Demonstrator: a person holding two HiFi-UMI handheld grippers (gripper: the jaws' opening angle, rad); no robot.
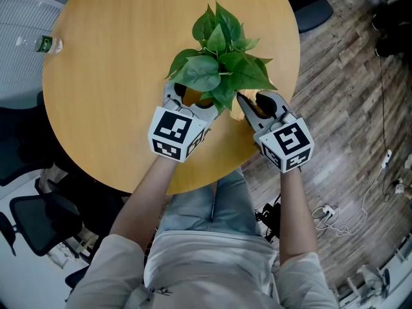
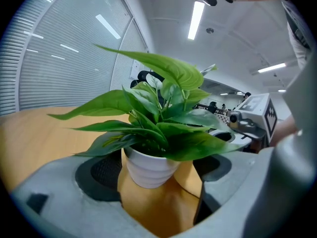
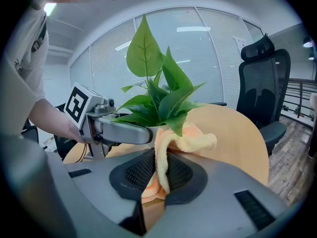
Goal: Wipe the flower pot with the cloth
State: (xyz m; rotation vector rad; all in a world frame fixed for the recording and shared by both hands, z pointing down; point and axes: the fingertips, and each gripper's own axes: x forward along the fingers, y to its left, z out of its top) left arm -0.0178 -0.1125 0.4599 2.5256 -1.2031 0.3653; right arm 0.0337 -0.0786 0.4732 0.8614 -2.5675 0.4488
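Two claws: left claw [image 2: 158, 172] open around the flower pot [image 2: 147, 163], right claw [image 3: 157, 176] pinching the cloth [image 3: 192, 139].

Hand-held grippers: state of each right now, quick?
Left hand-held gripper: open, jaws either side of the white pot, not clamped on it.
Right hand-held gripper: closed, holding the cloth.

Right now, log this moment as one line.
left gripper: open, astride flower pot | right gripper: shut on cloth | cloth: beside flower pot, under leaves | flower pot: upright on table
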